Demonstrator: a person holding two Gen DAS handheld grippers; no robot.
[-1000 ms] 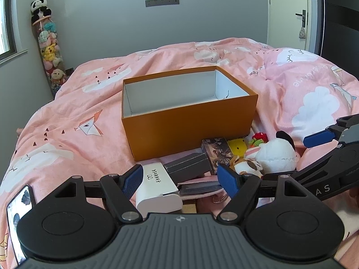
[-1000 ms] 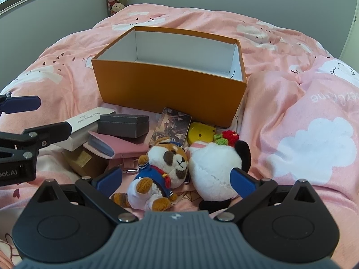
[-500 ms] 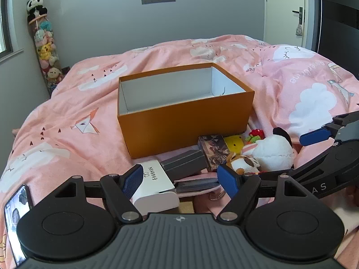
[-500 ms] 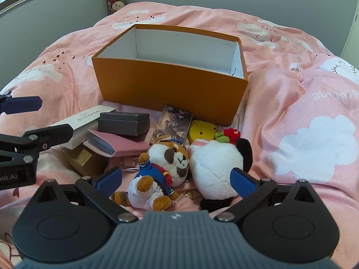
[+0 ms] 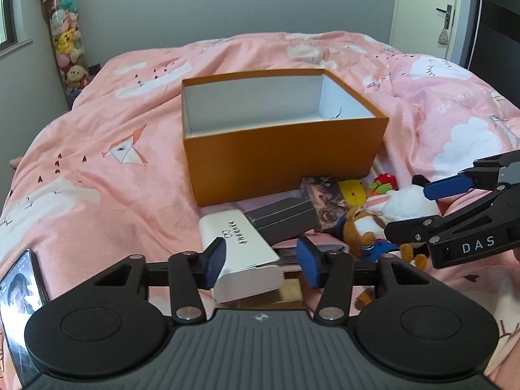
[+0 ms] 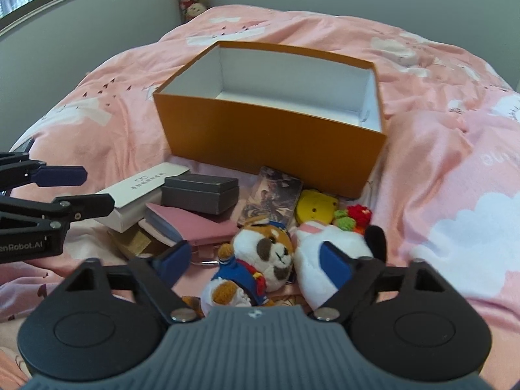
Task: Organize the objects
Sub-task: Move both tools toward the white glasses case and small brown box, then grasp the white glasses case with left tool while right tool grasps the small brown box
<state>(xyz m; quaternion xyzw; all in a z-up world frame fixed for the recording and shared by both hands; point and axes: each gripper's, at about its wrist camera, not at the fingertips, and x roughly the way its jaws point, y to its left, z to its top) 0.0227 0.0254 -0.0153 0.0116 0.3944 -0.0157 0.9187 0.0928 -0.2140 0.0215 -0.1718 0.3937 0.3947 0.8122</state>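
Evidently the sorting has only begun: the orange box point(image 5: 286, 159) stands open in the middle of the bed point(image 5: 97, 169) with nothing in it, and everything to be tidied lies heaped against its near side.

At the left of the heap, the left hand-held gripper point(image 5: 261, 261) straddles the near end of the white case point(image 5: 240, 253). Its jaws have just been closing, and they stand much narrower than a second ago; one pad looks to touch the case while the other stands just clear, so I judge the grip not yet made. Next it should finish the squeeze, lift the case off the dark grey box point(image 5: 282, 219) and pink notebook point(image 6: 191, 224) beside it, and carry it over the box wall.

Further right, past the picture card point(image 6: 273, 195) and yellow toy point(image 6: 315, 209), the right hand-held gripper point(image 6: 256, 265) hangs over the brown plush point(image 6: 256, 266), with its far pad against the white plush point(image 6: 328, 247). Its jaws have also just been closing, from fully spread, yet nothing is pinched. It needs to settle on one toy only.
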